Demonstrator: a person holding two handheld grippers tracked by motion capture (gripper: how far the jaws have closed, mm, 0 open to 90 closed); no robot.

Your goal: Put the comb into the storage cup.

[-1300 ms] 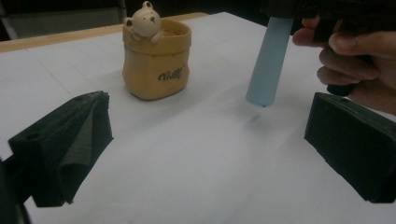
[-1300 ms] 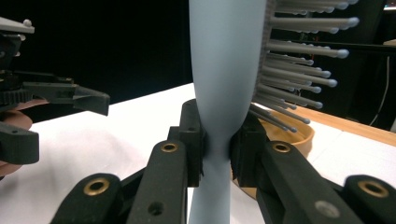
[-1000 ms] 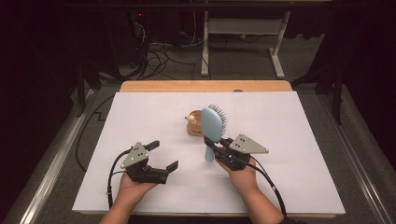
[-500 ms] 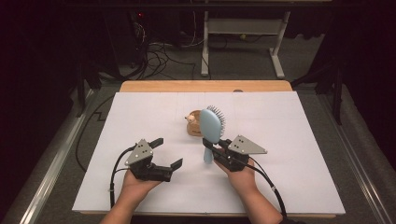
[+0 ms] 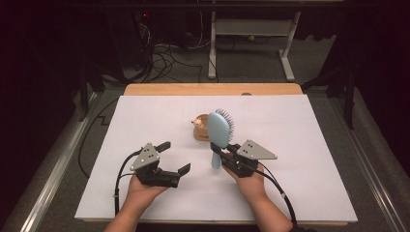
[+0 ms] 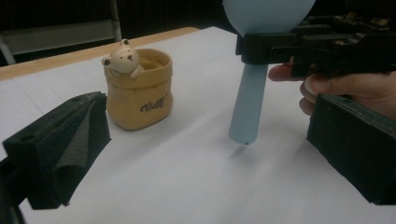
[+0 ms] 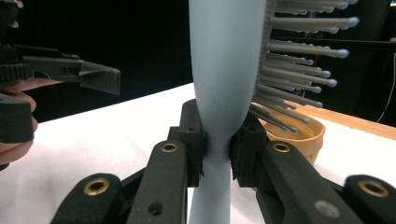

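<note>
Since a second ago: left gripper (image 5: pixel 174 157) swinging toward three o'clock, jaws spread, holding nothing. Right gripper (image 5: pixel 218 150) pinching the neck of the pale blue plastic hairbrush (image 5: pixel 218 136), holding it upright, bristles facing three o'clock, handle tip hovering just above the white tabletop (image 5: pixel 300 145). Sitting at twelve o'clock, just behind the brush: tan ceramic bear cup (image 6: pixel 138 88). Both hands resting low near the table's six o'clock edge.
</note>
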